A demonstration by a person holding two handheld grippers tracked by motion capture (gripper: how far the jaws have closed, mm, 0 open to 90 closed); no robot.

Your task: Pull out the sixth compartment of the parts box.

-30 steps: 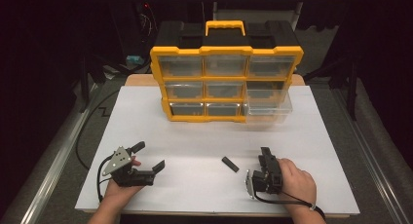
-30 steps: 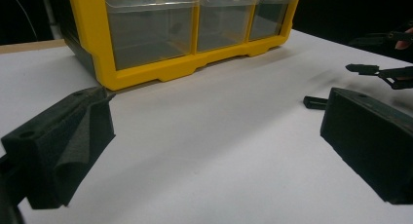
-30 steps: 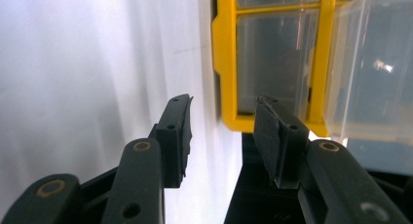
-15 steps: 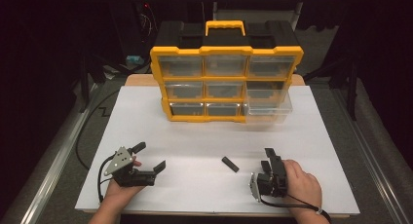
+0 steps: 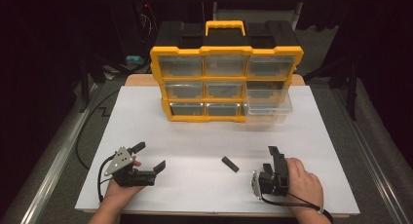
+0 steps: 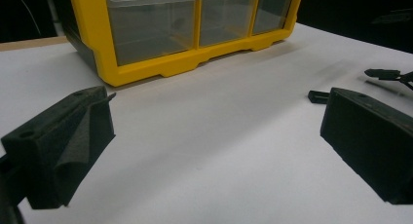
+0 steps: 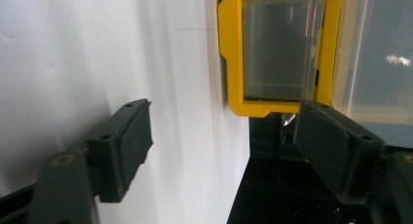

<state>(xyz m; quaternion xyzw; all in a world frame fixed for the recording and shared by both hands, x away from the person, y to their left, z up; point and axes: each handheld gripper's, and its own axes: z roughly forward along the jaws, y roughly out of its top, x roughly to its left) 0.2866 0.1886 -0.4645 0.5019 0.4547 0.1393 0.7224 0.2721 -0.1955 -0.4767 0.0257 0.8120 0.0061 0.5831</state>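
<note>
A small black piece (image 5: 230, 164) lies on the white table (image 5: 204, 136) between the two hands; it also shows in the left gripper view as a black piece (image 6: 317, 95) beyond the right-hand jaw. My left gripper (image 5: 150, 156) rests at the front left, open, with only bare table between its jaws (image 6: 219, 107). My right gripper (image 5: 271, 159) sits to the right of the piece, rolled on its side. Its jaws have just been opening and stand apart with nothing between them (image 7: 221, 121). Neither gripper touches the piece.
A yellow organizer (image 5: 226, 83) with clear drawers and a black back stands at the far middle of the table. Its bottom right drawer (image 5: 269, 104) is pulled out; in the right gripper view that drawer (image 7: 375, 53) lies ahead. Dark floor surrounds the table.
The right gripper's jaws have spread wider apart. Both hands and the black piece stay where they were.
</note>
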